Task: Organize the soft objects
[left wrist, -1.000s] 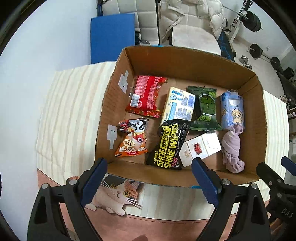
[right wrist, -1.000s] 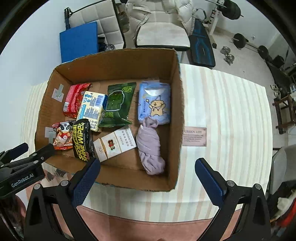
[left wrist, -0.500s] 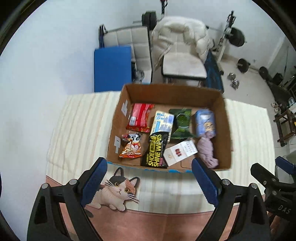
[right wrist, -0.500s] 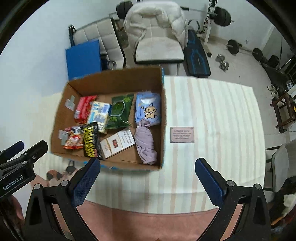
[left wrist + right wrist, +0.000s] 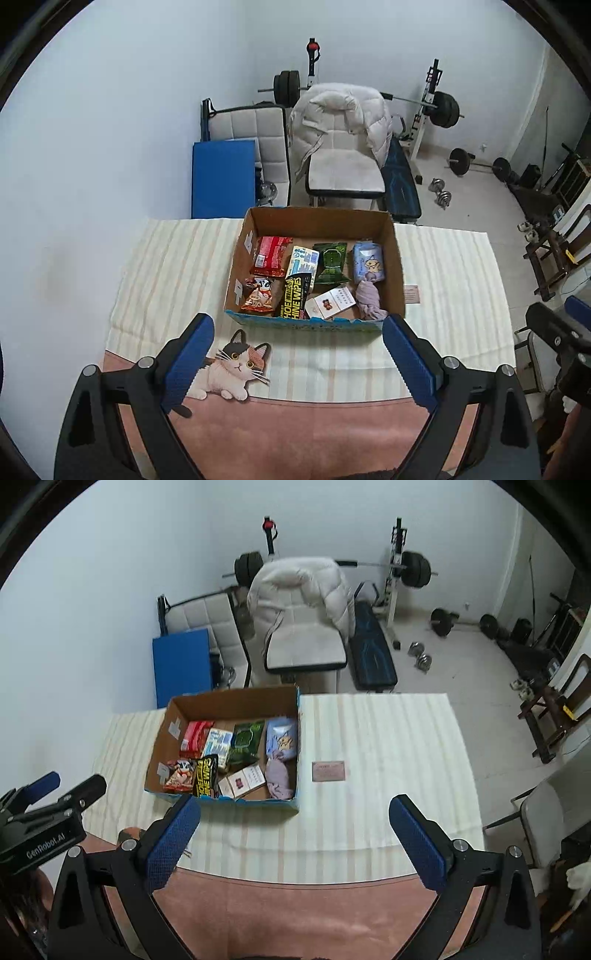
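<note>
An open cardboard box (image 5: 317, 215) stands on the striped table, also in the right wrist view (image 5: 229, 701). It holds several soft packs: a red pack (image 5: 271, 255), a green pack (image 5: 332, 261), a black wipes pack (image 5: 295, 295), a blue tissue pack (image 5: 367, 260) and a mauve cloth (image 5: 369, 304). My left gripper (image 5: 297, 354) is open and empty, held high above the near table edge. My right gripper (image 5: 295, 834) is open and empty, to the right of the box.
A striped cloth (image 5: 388, 746) with a cat print (image 5: 232, 365) covers the table. A small card (image 5: 328, 771) lies right of the box. Behind the table are a chair with a white jacket (image 5: 340, 122), a blue mat (image 5: 223, 177) and weights (image 5: 443, 109).
Both grippers have pulled up and back from the box, which now looks much smaller. Both stay open and empty. The box contents have not moved.
</note>
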The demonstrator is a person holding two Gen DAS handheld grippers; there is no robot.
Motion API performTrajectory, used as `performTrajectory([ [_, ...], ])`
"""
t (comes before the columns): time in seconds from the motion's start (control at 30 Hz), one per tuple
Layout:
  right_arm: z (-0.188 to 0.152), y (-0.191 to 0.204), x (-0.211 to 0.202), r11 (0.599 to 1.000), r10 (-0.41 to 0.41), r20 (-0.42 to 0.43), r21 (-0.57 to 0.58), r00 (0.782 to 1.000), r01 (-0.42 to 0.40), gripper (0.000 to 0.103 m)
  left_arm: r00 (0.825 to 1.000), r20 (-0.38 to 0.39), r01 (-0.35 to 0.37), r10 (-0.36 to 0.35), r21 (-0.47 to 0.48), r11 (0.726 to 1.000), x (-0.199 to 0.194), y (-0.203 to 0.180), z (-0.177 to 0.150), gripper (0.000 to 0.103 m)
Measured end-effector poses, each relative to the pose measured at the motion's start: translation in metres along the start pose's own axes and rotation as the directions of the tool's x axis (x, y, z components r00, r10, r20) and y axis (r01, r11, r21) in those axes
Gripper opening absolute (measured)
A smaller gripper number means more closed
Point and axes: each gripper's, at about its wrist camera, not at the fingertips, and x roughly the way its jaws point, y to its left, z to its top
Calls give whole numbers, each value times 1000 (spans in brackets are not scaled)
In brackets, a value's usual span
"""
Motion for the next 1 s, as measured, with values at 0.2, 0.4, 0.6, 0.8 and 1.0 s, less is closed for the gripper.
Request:
performTrajectory([
  [0.2,-6,3,-37,1000,-15,56,-21,998,16,103,999,42,3,-2,-13,1000,-29,2,-7,93],
  [0.4,-13,6,-56,999,-10,66,-30,998,12,103,998,68,-2,3,-12,1000,-47,1,-12,94],
  [0.6,-17,5,-64,999,-21,72,-32,997,23,103,996,87,-1,2,-5,1000,-57,-4,-15,94],
  [0.8,-21,6,-66,999,-26,68,-32,997,29,103,997,78,3,-4,8,1000,-56,-11,-17,93],
  [1.0,-21,4,-67,999,-36,75,-33,997,39,103,997,78,6,-7,12,1000,-56,-14,-18,93],
])
